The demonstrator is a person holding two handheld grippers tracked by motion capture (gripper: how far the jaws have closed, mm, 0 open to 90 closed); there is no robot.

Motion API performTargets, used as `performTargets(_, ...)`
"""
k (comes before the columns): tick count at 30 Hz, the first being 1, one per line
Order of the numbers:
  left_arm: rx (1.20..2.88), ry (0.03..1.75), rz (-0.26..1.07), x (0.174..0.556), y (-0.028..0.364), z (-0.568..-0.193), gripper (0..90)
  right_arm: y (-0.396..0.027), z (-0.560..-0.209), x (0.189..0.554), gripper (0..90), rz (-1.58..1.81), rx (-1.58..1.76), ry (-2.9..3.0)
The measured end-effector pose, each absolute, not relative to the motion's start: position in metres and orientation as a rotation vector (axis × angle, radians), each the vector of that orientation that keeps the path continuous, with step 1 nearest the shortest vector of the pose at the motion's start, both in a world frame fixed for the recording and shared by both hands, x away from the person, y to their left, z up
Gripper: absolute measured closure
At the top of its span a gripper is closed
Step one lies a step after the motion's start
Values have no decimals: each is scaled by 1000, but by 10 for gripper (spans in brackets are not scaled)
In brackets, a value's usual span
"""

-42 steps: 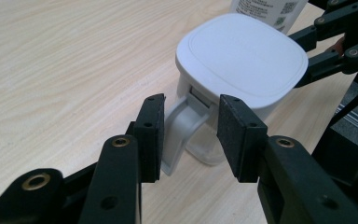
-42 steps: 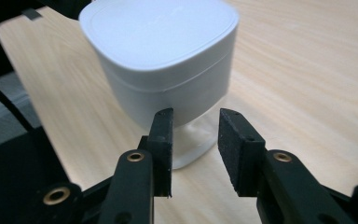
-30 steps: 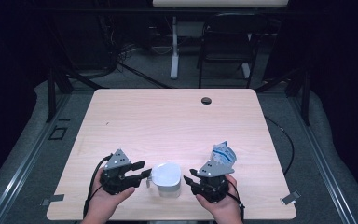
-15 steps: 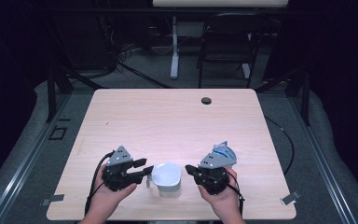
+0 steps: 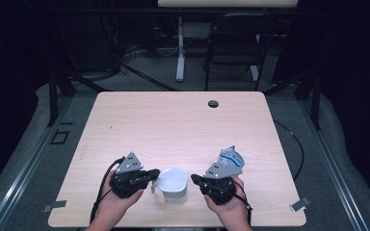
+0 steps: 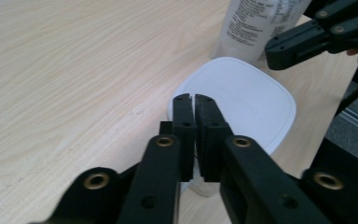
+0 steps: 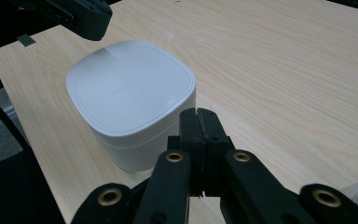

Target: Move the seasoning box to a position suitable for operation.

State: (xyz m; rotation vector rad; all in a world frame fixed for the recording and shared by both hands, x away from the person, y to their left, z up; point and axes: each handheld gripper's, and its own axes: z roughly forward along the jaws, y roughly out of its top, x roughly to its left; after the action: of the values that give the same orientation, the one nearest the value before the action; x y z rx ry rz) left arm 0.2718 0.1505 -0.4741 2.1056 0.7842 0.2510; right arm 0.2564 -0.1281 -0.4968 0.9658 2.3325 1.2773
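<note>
My left gripper (image 5: 150,179) and right gripper (image 5: 196,180) are both clenched on nothing, with the white lidded tub (image 5: 174,183) between them at the table's (image 5: 183,125) six o'clock edge.

The tabletop (image 5: 183,125) is pale wood with a fine straight grain, broken at its far edge by one small dark round hole (image 5: 213,103). Near the front sits a plain white tub (image 5: 174,182) with a white lid, free of markings apart from a faint pressed line around the lid's rim. To its right stands a white packet (image 5: 232,160) with blue print at the top and small grey lettering down its side. The left gripper (image 6: 195,101) is matt black with brass-coloured rivets and a grey plate on top; the right gripper (image 7: 199,114) is the same black and brass. The floor (image 5: 38,144) around the tabletop is grey, with dark surroundings beyond.
</note>
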Motion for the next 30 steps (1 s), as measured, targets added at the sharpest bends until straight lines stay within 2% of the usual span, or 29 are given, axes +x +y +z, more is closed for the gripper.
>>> performTargets(30,2091,801,224,272,151,-481,900,-119,-511,255,900,1244,940,2417)
